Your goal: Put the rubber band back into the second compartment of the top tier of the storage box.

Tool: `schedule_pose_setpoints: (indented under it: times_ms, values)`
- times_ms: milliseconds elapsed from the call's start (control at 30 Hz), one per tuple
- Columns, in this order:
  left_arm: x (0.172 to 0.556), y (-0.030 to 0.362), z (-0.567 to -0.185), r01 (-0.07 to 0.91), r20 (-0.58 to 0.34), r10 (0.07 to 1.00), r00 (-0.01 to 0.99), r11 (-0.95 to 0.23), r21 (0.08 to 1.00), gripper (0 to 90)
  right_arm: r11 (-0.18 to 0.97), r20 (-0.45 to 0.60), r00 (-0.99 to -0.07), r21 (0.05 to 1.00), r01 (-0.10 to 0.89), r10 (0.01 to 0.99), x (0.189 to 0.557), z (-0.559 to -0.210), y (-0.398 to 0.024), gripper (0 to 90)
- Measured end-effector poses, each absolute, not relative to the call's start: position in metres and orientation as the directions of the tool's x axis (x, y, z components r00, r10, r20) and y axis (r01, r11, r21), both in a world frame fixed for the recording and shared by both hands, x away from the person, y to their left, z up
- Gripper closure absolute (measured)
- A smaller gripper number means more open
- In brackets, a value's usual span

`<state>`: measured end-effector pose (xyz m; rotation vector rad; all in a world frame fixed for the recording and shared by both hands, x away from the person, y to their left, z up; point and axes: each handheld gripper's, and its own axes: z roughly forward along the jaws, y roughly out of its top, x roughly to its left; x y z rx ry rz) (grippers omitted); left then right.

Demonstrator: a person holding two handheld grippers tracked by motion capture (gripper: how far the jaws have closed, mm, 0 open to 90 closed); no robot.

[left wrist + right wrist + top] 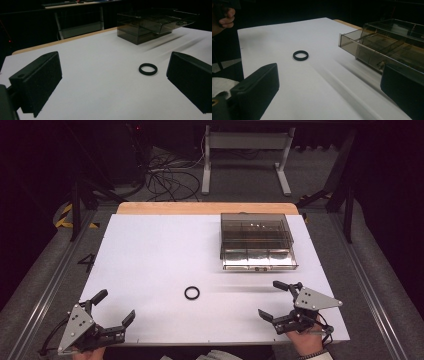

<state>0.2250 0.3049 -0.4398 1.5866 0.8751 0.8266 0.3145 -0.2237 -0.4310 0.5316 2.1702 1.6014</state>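
Both grippers are resting at the near edge of the white table (150, 250): the left gripper (116, 306) and right gripper (276, 298) are holding their jaws wide apart, gripping nothing. Between them, slightly farther in, the black ring (192, 293) is lying flat, well short of the smoky plastic organizer box (256, 240).

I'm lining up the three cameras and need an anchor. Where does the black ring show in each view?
High view: the black ring lies on the white table, slightly left of centre, in front of the drawer box.
Left gripper view: black ring right of centre, near the right-hand jaw.
Right gripper view: black ring left of centre, beyond the left-hand jaw.
Shared landmark: the smoky clear drawer box, its drawer pulled open.
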Motion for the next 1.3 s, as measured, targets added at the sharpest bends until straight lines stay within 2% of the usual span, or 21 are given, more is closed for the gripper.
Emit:
schedule_pose_setpoints:
  times_ms: [233,633,1300]
  values:
    - [0.226,0.305,-0.440,0.115,0.069,0.873,0.483,-0.142,0.983,0.8,0.273,-0.087,-0.848,0.960,0.070,0.523,0.312,-0.429,-0.225,4.1]
    - [0.223,0.298,-0.438,0.102,0.128,0.861,0.492,-0.203,0.974,1.3,0.272,-0.082,-0.845,0.959,0.077,0.528,0.313,-0.429,-0.225,4.3]
    - [0.224,0.298,-0.439,0.107,0.118,0.858,0.500,-0.196,0.975,1.3,0.294,-0.061,-0.856,0.950,0.109,0.513,0.318,-0.422,-0.215,5.2]
